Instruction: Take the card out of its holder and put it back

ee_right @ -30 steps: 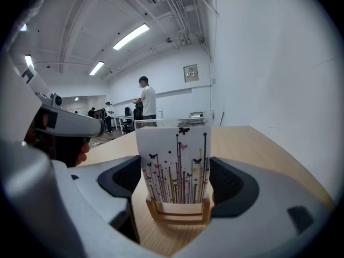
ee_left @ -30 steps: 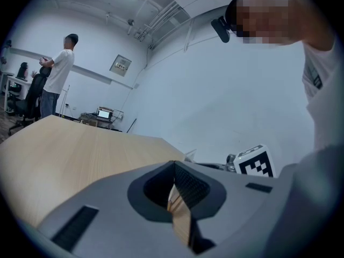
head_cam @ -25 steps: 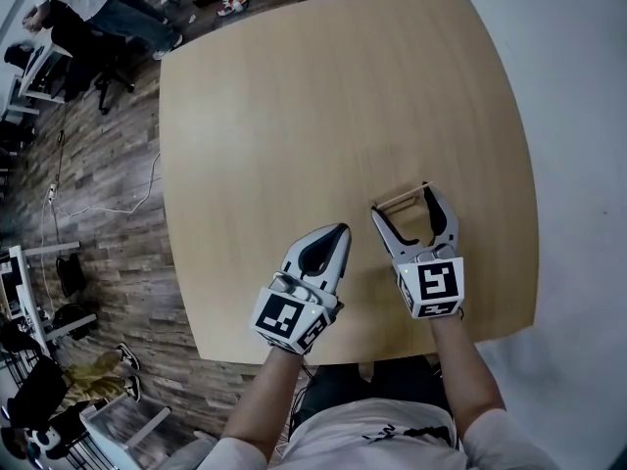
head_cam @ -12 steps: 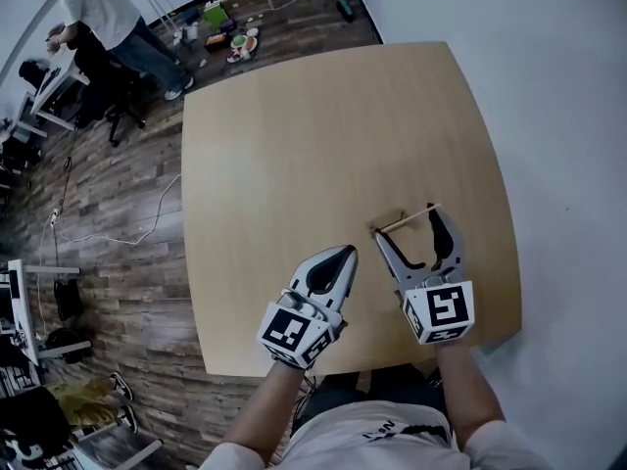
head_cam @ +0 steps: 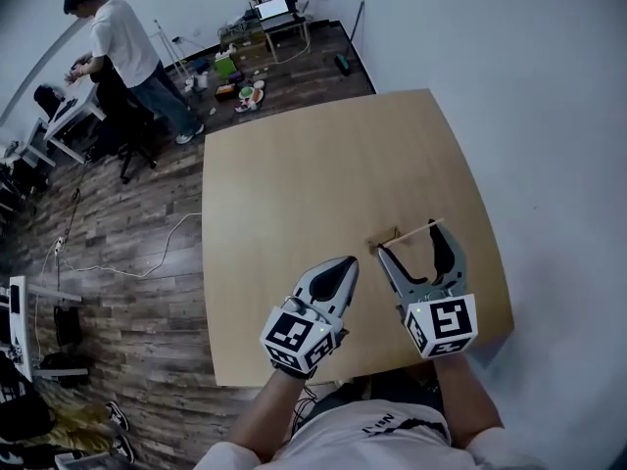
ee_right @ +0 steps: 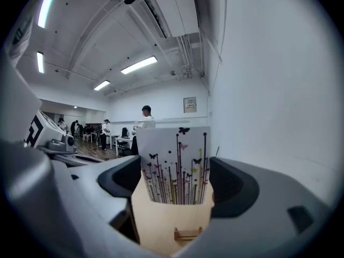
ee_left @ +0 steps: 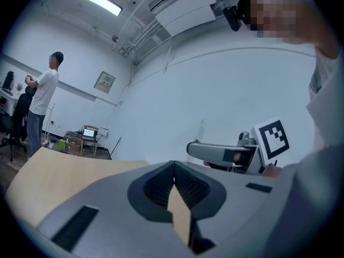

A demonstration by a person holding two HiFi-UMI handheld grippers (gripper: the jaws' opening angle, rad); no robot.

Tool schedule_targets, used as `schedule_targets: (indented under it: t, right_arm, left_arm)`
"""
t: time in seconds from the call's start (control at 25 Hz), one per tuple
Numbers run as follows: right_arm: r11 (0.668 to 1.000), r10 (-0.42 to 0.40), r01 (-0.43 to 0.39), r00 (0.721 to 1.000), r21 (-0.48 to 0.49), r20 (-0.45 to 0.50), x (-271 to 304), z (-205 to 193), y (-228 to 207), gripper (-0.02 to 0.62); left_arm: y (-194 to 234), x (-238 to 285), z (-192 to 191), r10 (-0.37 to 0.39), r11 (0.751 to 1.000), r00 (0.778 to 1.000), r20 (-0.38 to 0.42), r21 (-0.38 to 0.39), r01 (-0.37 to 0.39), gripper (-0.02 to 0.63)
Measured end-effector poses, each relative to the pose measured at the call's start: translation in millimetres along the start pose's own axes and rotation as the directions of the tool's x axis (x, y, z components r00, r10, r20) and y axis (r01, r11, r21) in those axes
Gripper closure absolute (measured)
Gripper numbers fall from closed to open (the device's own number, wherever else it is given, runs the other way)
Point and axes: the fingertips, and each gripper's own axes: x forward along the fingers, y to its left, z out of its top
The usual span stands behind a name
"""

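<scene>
A white card [head_cam: 408, 232] printed with thin stems and butterflies [ee_right: 174, 163] stands upright on the light wooden table [head_cam: 313, 164]. Its lower edge sits in a pale wooden holder [head_cam: 375, 245] that blends with the tabletop. My right gripper [head_cam: 409, 241] is open, one jaw at each side edge of the card; I cannot tell whether they touch it. In the right gripper view a small wooden block [ee_right: 188, 233] lies on the table nearer than the card. My left gripper [head_cam: 343, 262] is shut and empty, left of the card and apart from it [ee_left: 173, 165].
The table's near edge [head_cam: 362, 370] runs just under both grippers, its right edge [head_cam: 495, 262] beside a white wall. A person [head_cam: 122, 37] stands at desks far back left. Chairs, boxes and a cable [head_cam: 127, 262] lie on the dark plank floor.
The head view has tilted up and shows more of the room. Both grippers keep their places relative to the card, the right one open around it, the left one shut.
</scene>
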Motion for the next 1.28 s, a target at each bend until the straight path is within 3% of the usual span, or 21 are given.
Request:
schedule_targets:
  t: [0.2,0.48,0.72,1.0,1.28]
  right_arm:
    - [1.000,-0.016,0.017,0.999,-0.016,0.041,-30,22,9,0.196]
    - [0.998,-0.038,0.041,0.997,-0.036,0.071,-62,60,19,0.196]
    - [0.998,-0.048,0.051,0.997,-0.042,0.068,-79,69,23,0.196]
    - [0.998,-0.037,0.039,0.999,-0.055,0.032,-67,40,26,0.196]
    - [0.999,-0.004,0.001,0.999,-0.044,-0.053,-23,-16,-3,0.196]
  left_arm:
    - [-31,-15,15,-0.047,0.997,0.999,0.006,0.069,0.047,0.594]
    - [-70,-33,54,-0.133,0.990,0.990,0.042,0.050,0.131,0.594]
    - [-75,-45,62,-0.113,0.993,0.992,0.064,0.033,0.111,0.592]
    - [-55,-58,44,-0.084,0.996,0.994,0.074,0.006,0.084,0.592]
    - [-29,-35,16,-0.037,0.999,0.999,0.033,-0.005,0.037,0.593]
